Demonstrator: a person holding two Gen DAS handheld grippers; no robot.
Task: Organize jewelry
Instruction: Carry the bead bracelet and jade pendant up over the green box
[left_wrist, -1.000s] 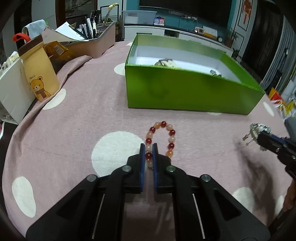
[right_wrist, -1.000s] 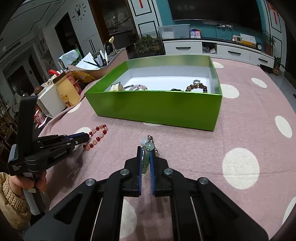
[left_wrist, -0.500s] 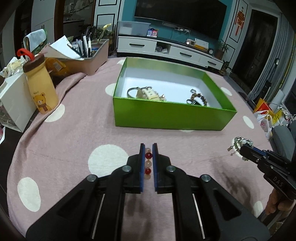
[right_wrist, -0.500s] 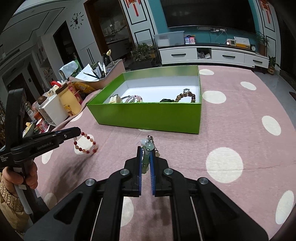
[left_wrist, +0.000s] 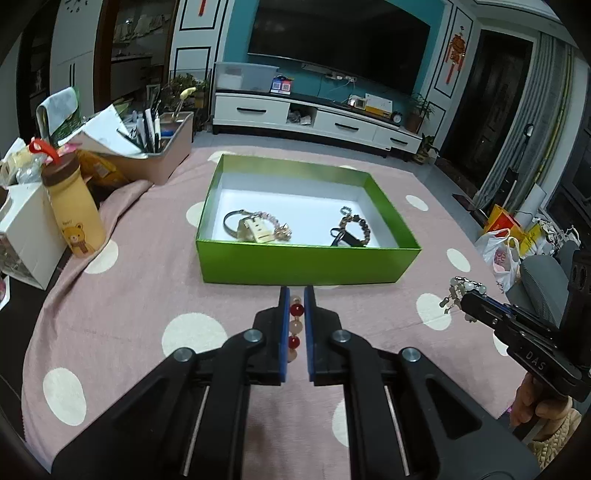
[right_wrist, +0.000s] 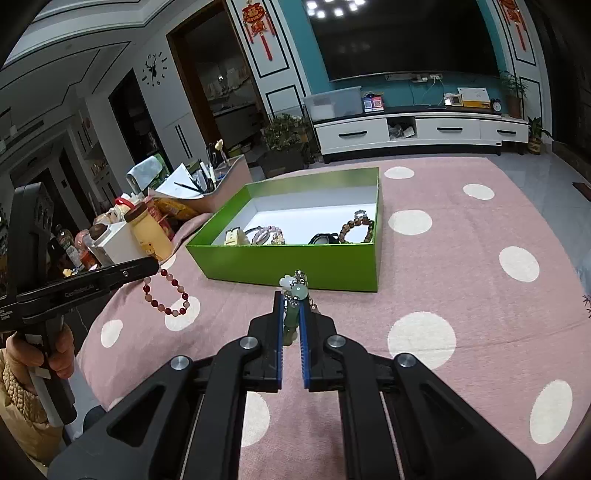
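Above a pink, white-spotted tablecloth (left_wrist: 140, 295), two hand-held grippers each clamp a piece of jewelry short of an open green box (left_wrist: 306, 266).

From its own camera the left gripper (left_wrist: 295, 306) hides most of the red-and-peach bead bracelet (right_wrist: 166, 295) it pinches, only a few beads showing between the closed jaws; the right wrist view shows the whole loop hanging free in the air. The right gripper (right_wrist: 291, 306) is closed on a pale green bead piece with small silver links (right_wrist: 293, 295), its lower part hidden between the fingers and too tangled to make out. Inside the box, on its white floor, lie a brown bead bracelet (left_wrist: 356, 223), a pinkish one (right_wrist: 266, 234) and a cream tag (left_wrist: 255, 229), partly cut off by the near wall. Both hands (right_wrist: 61, 350) are cropped at the frame edges.
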